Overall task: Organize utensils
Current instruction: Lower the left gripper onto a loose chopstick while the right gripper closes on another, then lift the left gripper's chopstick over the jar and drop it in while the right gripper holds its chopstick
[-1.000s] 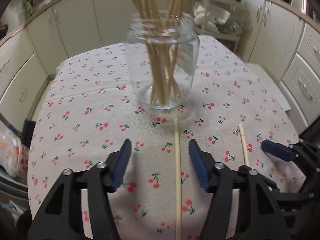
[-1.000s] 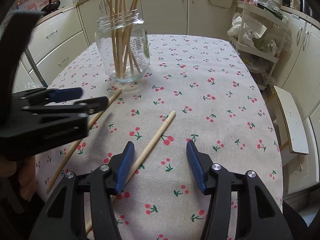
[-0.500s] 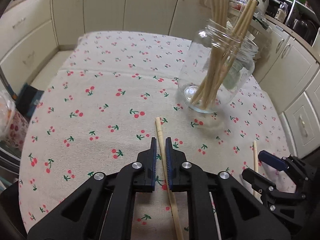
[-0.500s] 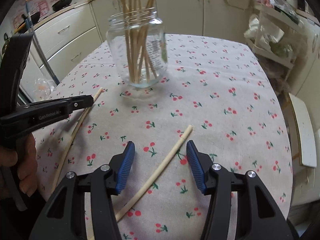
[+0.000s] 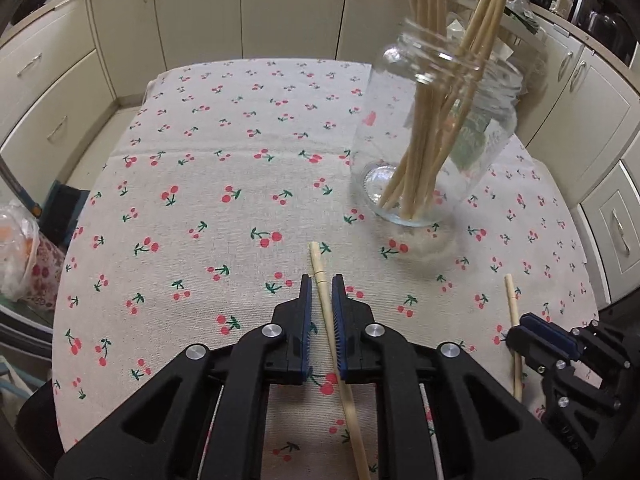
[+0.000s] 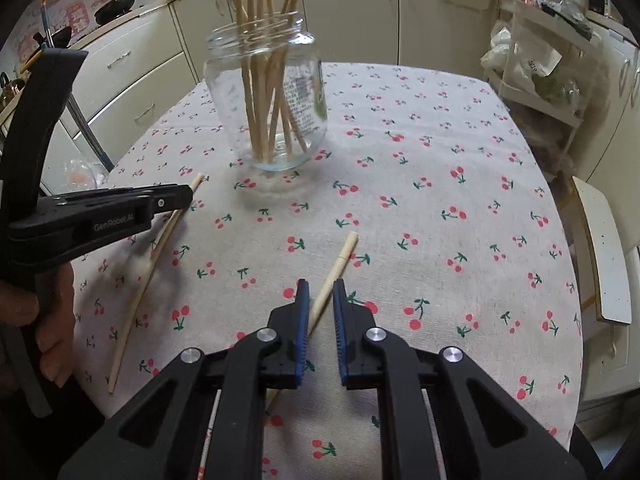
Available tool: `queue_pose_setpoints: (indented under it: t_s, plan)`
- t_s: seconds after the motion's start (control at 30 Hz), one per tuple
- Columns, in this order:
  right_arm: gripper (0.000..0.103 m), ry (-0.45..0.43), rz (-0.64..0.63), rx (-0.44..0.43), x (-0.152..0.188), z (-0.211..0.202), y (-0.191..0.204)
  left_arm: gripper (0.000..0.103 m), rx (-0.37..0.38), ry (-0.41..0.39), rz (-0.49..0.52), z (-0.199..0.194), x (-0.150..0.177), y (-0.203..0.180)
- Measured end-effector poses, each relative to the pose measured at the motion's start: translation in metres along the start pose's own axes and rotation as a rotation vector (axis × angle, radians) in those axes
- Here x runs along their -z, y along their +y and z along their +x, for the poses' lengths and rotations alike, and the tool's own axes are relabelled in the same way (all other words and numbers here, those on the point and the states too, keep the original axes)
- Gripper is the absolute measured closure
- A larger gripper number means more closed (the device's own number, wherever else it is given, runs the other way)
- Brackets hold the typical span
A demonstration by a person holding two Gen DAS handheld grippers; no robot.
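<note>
The left gripper (image 5: 321, 298) pinches a wooden chopstick (image 5: 335, 344) lying on the desk (image 5: 192, 184), and the right gripper (image 6: 320, 300) is closing on a second chopstick (image 6: 336, 272), its blue pads at the stick's sides. Only the right wrist view shows "GenRobot.AI" on the left gripper's side, a hand (image 6: 48, 320) gripping its handle, and the glass jar's (image 6: 276, 100) unreadable printed label. Only the left wrist view shows a plastic bag (image 5: 20, 248) off the desk's edge.

We read "GenRobot.AI" in pale letters along the black side of the left gripper (image 6: 176, 197). The glass jar (image 6: 267, 100) carries a printed label, too small for us to read. No other text is legible.
</note>
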State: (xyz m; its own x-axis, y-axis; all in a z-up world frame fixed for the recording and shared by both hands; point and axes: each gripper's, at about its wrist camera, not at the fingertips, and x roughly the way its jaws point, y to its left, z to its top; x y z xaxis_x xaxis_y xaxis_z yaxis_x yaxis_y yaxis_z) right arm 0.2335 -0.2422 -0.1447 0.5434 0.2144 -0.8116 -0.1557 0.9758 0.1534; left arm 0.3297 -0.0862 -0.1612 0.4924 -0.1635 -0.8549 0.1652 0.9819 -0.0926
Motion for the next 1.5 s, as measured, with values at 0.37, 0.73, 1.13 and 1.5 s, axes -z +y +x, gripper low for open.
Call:
queue_pose_setpoints:
  t_s: [0.37, 0.73, 1.13, 1.5]
  plan:
    - [0.097, -0.025, 0.040, -0.030, -0.003, -0.004, -0.005, 0.098, 0.073, -0.119, -0.049, -0.019, 0.004, 0.010]
    - [0.097, -0.039, 0.083, -0.050, -0.001, 0.002, -0.008, 0.098, 0.214, -0.504, -0.138, -0.111, -0.023, 0.028]
    - [0.097, -0.050, -0.027, 0.029, 0.003, 0.003, 0.005, 0.098, 0.270, -0.754, -0.129, -0.162, -0.071, -0.011]
    - [0.097, -0.070, 0.197, -0.170, 0.005, 0.005, -0.030, 0.098, 0.270, -0.861, -0.174, -0.149, -0.117, -0.020]
